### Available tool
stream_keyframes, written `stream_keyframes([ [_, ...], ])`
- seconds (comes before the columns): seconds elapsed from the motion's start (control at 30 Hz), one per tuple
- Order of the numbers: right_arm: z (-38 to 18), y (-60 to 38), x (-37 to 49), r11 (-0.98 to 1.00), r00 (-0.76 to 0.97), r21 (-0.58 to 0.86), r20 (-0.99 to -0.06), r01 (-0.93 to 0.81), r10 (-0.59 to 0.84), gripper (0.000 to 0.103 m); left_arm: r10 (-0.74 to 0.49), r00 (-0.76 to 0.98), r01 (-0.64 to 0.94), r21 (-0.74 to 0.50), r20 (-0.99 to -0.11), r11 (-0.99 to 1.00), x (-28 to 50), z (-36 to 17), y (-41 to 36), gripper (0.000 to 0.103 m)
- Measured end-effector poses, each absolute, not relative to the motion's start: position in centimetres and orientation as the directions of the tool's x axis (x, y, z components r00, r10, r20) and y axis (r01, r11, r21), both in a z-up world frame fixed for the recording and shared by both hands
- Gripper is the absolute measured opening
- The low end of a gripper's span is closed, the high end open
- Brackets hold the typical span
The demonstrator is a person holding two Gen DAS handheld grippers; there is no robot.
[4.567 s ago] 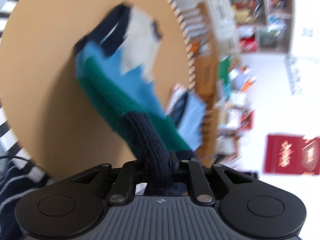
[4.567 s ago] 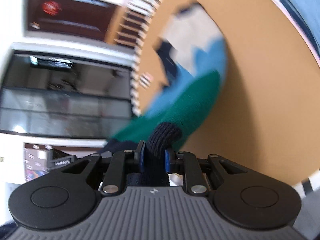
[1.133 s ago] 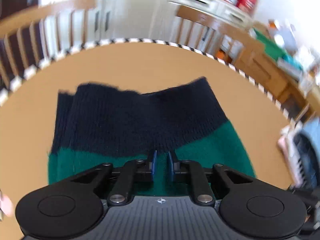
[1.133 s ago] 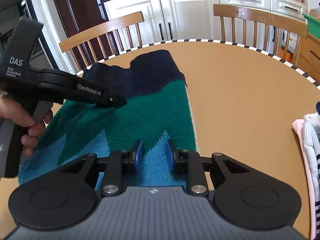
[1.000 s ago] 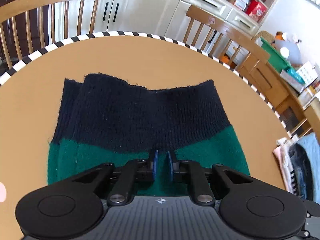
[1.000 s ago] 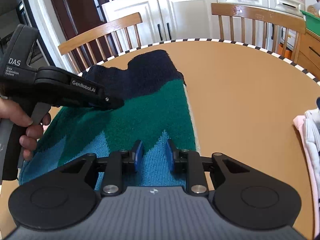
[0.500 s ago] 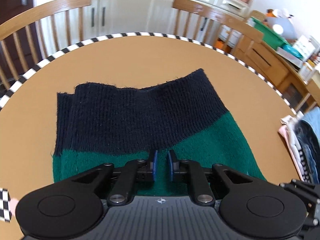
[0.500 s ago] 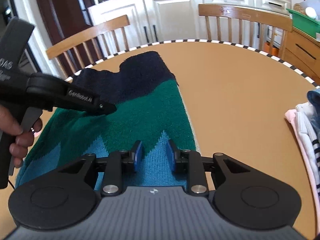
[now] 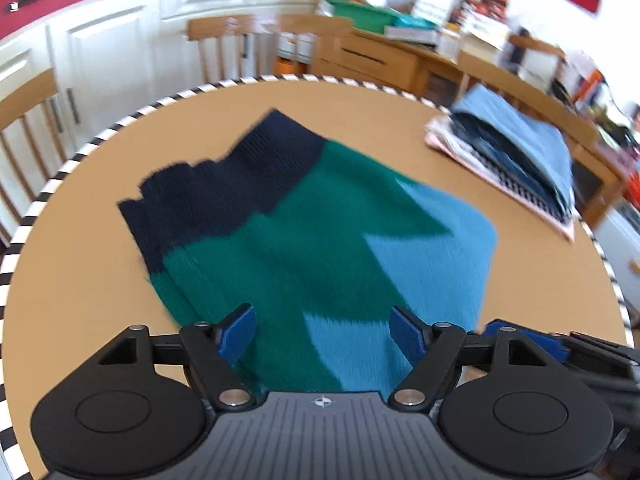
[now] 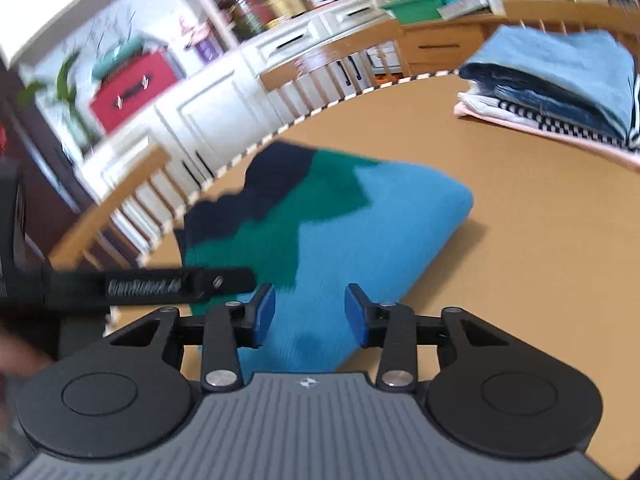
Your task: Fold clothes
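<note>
A round tan desk [image 9: 520, 280] fills mid-frame — white cupboards [image 9: 112, 52] behind. Both grippers — left [image 9: 323, 330], right [image 10: 310, 310] — hover with jaws wide apart, empty, over the folded sweater [image 9: 320, 232].

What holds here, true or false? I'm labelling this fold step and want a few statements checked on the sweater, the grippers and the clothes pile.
1. Both grippers are open. True: the left gripper and right gripper show spread fingers with nothing between them.
2. The sweater hangs in the air. False: it lies folded on the table.
3. The pile sits apart from the sweater. True.
4. The sweater is red and white. False: navy, green and blue.
5. The pile lies on a chair. False: it rests on the table near its rim.
</note>
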State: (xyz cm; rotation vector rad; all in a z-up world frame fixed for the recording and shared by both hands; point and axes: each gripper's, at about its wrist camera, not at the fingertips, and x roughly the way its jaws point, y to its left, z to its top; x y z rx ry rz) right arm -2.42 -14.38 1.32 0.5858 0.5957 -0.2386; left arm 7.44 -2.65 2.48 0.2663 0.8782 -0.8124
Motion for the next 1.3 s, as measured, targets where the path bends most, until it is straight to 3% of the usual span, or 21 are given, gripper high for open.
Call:
stream_keyframes([
  [0.2,-0.4,-10.9,-2.3,0.818,0.732,0.363,-0.674,0.447,-0.1,0.04,-0.488,0.32,0.767,-0.081,-0.812,0.637,8.1,0.5,-2.8,0.075],
  [0.4,-2.6,-11.6,-2.6,0.743,0.727,0.448,-0.683,0.497,-0.075,0.045,-0.503,0.307,0.819,-0.044,-0.808,0.572,8.1,-0.8,-2.5,0.079],
  [0.57,-1.5,-13.0,-3.7,0.661,0.767,0.553,-0.64,0.507,-0.054,0.048,-0.596,0.219,0.912,-0.055,-0.772,0.406,10.2,2.8,-1.3,0.078],
  [0.67,-2.1,-13.8,-4.0,0.578,0.769,0.594,-0.633,0.559,-0.093,0.061,-0.641,0.211,0.935,-0.04,-0.738,0.354,14.4,5.5,-0.4,0.087],
  [0.77,-2.6,-14.5,-4.3,0.489,0.767,0.631,-0.628,0.602,-0.133,0.058,-0.649,0.206,0.938,-0.041,-0.733,0.343,20.9,7.0,-0.7,0.088],
  [0.83,-3.0,-15.0,-4.5,0.427,0.763,0.653,-0.626,0.625,-0.16,0.057,-0.644,0.162,0.941,-0.081,-0.748,0.33,25.7,6.9,-1.7,0.085],
  [0.93,-3.5,-15.7,-4.8,0.329,0.755,0.683,-0.625,0.652,-0.2,0.057,-0.626,-0.018,0.929,-0.245,-0.779,0.278,32.5,5.2,-3.9,0.074],
  [1.03,-4.1,-15.5,-4.0,0.262,0.746,0.699,-0.625,0.666,-0.229,0.057,-0.578,-0.19,0.891,-0.386,-0.793,0.237,37.1,2.1,-6.6,0.069],
  [1.3,-4.4,-15.6,-2.2,0.224,0.698,0.662,-0.669,0.715,-0.255,0.056,-0.471,-0.278,0.904,-0.394,-0.837,0.166,38.6,-2.4,-9.9,0.066],
])
